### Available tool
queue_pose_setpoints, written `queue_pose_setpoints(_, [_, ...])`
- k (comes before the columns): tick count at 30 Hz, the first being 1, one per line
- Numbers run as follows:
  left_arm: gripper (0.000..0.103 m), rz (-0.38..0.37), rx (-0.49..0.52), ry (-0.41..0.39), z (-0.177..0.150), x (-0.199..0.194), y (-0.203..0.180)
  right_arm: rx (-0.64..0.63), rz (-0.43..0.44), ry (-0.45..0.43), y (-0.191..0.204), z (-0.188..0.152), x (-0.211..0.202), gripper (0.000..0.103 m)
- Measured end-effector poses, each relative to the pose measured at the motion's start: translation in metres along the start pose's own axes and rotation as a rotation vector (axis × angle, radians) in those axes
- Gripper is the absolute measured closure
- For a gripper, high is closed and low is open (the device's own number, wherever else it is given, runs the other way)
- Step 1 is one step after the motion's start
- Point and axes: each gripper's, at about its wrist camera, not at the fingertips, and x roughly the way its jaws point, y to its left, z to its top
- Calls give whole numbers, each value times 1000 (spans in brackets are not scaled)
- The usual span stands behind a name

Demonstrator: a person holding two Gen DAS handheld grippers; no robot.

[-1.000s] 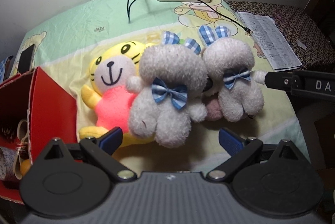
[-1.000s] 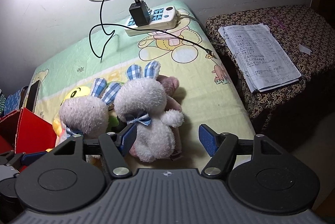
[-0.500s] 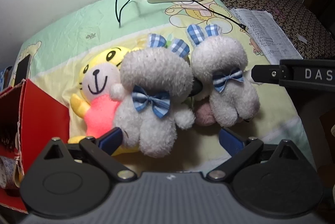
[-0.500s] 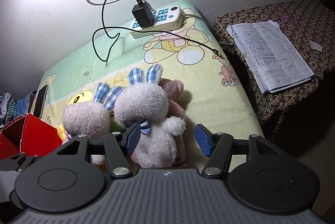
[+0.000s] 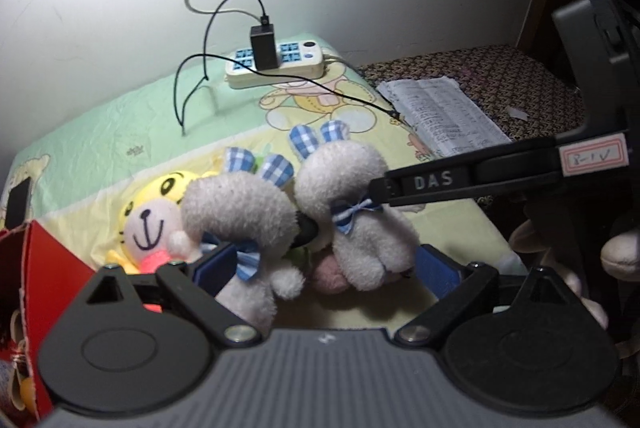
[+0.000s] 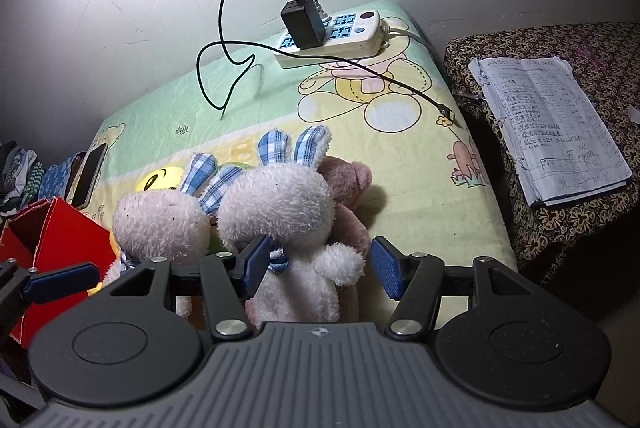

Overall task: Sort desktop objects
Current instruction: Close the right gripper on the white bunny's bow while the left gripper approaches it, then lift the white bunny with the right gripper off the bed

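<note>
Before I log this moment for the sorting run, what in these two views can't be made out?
- Red box: contents cut off by the left wrist view's edge.
- Pink plush: mostly hidden behind the right rabbit in both views.
- Papers: writing too small to read.
- Yellow tiger: body hidden by the left rabbit and left claw.
- Right claw: closing around the right rabbit; pad contact unclear.

Home bedroom corner: cartoon-bear sheet, plush toys, power strip against wall.
</note>
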Motion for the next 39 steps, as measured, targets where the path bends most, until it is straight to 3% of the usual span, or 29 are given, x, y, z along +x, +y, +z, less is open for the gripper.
queue_pose_setpoints(6, [8,-112,27,21,-5,28,-10,-47,46,20,1,3,12,43])
queue_pose_setpoints(9, [7,-155,0,35,-2,41,-6,-62,55,19,-2,5,17,40])
queue_pose_setpoints(11, [7,-183,-38,66,-1,54,1,-44,106,31,-7,7,19,41])
queue_pose_setpoints(15, [7,-152,-45,98,-2,72,3,-68,178,45,-6,8,20,42])
queue_pose_setpoints(21, [5,-79,13,101,2,83,-9,-39,211,78,-8,9,35,48])
queue_pose_setpoints(23, [5,-59,27,105,3,86,-12,-18,234,85,-11,8,37,55])
queue_pose_setpoints(27, [9,-42,37,105,3,86,-14,-22,245,82,-10,6,35,59])
queue_pose_setpoints(33, [27,-101,52,125,0,79,-16,38,267,90,-21,-1,25,61])
queue_pose_setpoints(37, [27,-141,44,140,-6,73,-19,32,262,86,-20,-7,15,61])
queue_pose_setpoints(39, [21,-140,46,136,-10,69,-21,40,261,80,-22,-11,9,61])
